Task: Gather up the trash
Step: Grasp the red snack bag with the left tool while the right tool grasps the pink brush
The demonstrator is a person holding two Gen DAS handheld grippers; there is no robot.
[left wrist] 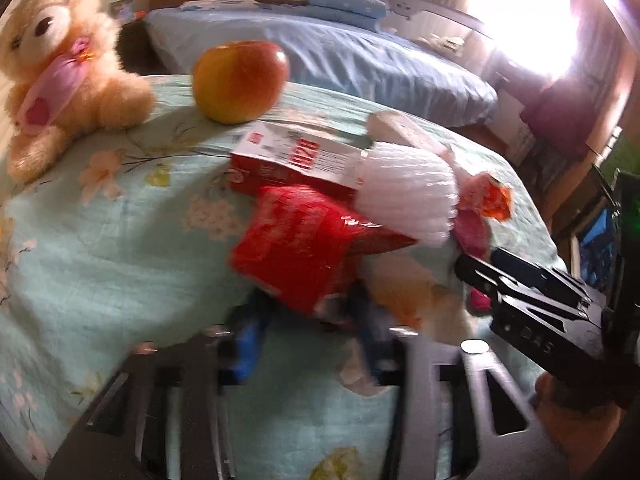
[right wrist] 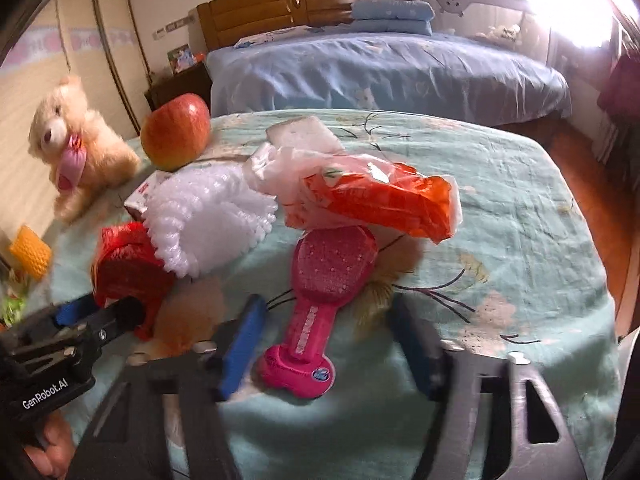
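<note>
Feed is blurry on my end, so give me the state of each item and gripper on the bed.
left gripper: fingers around the red wrapper, grip unclear
right gripper: open, straddling hairbrush handle
red wrapper: crumpled
white foam net: lying on the carton
orange bag: crumpled, draped over brush head
pink hairbrush: flat, bristles up
apple: whole
teddy bear: sitting upright

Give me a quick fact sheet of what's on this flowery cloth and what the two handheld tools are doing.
surface: floral green cloth
trash: red wrapper, white foam net, orange plastic bag, red-and-white carton
other items: apple, teddy bear, pink hairbrush, yellow foam net
left tool: at the red wrapper, grip too blurred to judge
right tool: open, straddling the hairbrush handle
</note>
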